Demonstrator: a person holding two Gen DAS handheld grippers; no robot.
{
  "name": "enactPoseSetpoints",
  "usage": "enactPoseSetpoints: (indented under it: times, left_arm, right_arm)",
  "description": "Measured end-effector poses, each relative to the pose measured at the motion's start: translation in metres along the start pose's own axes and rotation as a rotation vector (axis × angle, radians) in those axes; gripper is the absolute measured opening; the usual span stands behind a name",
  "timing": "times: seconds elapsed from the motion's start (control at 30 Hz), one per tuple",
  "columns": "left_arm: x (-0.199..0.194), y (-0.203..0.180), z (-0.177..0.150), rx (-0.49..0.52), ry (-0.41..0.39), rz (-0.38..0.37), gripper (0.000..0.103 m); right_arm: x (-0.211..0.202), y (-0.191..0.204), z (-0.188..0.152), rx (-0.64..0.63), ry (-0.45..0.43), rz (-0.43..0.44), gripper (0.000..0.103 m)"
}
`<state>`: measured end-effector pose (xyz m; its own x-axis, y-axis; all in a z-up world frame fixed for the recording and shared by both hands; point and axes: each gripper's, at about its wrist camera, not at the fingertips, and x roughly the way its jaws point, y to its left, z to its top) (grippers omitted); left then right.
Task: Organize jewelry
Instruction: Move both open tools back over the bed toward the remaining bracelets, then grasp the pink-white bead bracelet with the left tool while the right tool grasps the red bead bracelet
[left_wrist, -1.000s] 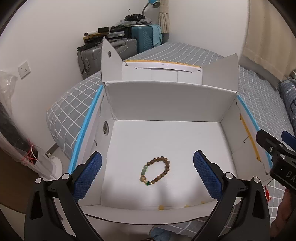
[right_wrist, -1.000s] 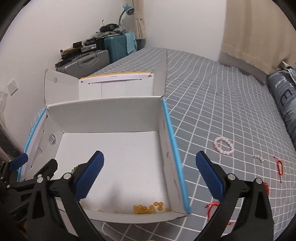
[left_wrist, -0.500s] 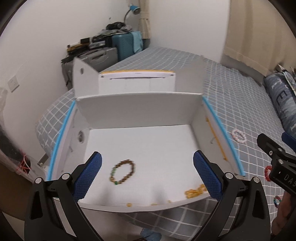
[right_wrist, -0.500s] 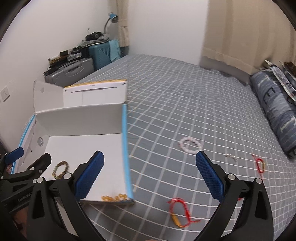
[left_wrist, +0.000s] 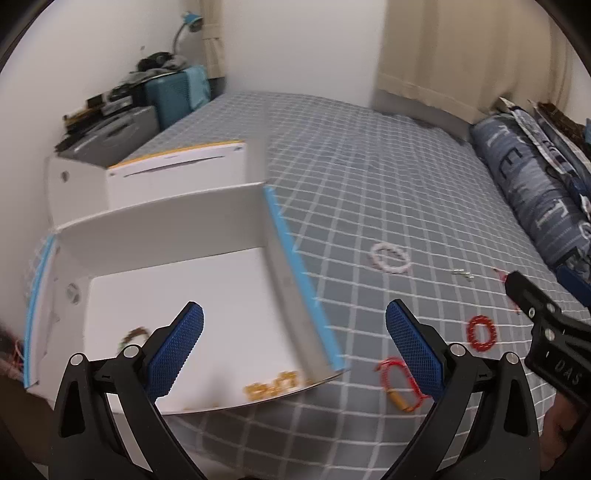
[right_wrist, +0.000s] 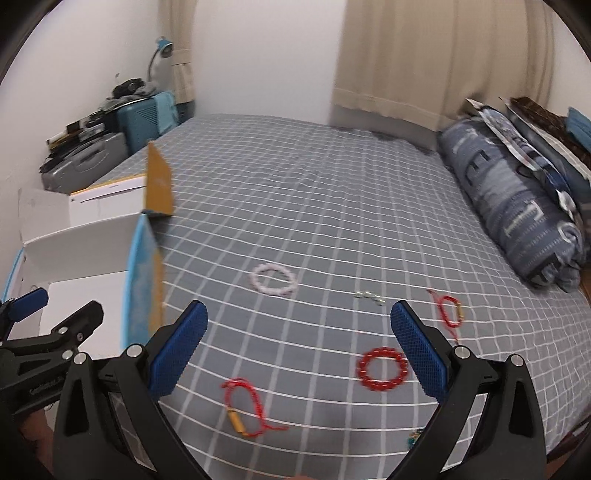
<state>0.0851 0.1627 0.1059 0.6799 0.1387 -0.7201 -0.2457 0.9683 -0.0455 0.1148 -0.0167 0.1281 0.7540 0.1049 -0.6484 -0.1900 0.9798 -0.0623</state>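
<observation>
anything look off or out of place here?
Yes: several bracelets lie loose on the bedsheet outside the white box: a pink one, a red bead one and two red cord ones. Both claws are open and empty.

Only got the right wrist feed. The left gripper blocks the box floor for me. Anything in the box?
Observer: Yes. The left wrist view shows a brown bead bracelet lying on the floor of the box, toward its left side. It is blurred.
Operator: Anything else in there?
Observer: A cluster of yellow beads at the front edge, close to the blue-trimmed right wall.
Operator: Left gripper carrying something?
Observer: No. The left gripper is open, with nothing between its fingers.
</observation>
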Motion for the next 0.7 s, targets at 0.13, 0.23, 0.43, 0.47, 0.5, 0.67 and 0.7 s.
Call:
enactPoseSetpoints:
  times: [0.13, 0.23, 0.43, 0.47, 0.5, 0.67, 0.7]
  left_arm:
    - [0.013, -0.026, 0.014, 0.007, 0.016, -0.06, 0.097]
    - [0.027, -0.049, 0.023, 0.032, 0.031, -0.071, 0.097]
    - [0.071, -0.096, 0.037, 0.076, 0.078, -0.093, 0.097]
    - [0.079, -0.1, 0.038, 0.081, 0.085, -0.091, 0.097]
    - [0.087, -0.103, 0.039, 0.086, 0.095, -0.083, 0.097]
    - [0.149, -0.124, 0.048, 0.098, 0.142, -0.032, 0.097]
    - [0.16, -0.126, 0.048, 0.097, 0.15, -0.019, 0.097]
  right_arm:
    - [0.001, -0.033, 0.002, 0.032, 0.009, -0.027, 0.095]
    - [0.007, -0.056, 0.003, 0.056, 0.023, -0.044, 0.095]
    - [0.026, -0.097, -0.004, 0.103, 0.064, -0.064, 0.095]
    - [0.03, -0.102, -0.006, 0.11, 0.07, -0.067, 0.095]
    - [0.035, -0.107, -0.008, 0.118, 0.078, -0.071, 0.095]
    - [0.067, -0.127, -0.025, 0.124, 0.136, -0.062, 0.095]
    - [0.073, -0.129, -0.028, 0.12, 0.147, -0.063, 0.095]
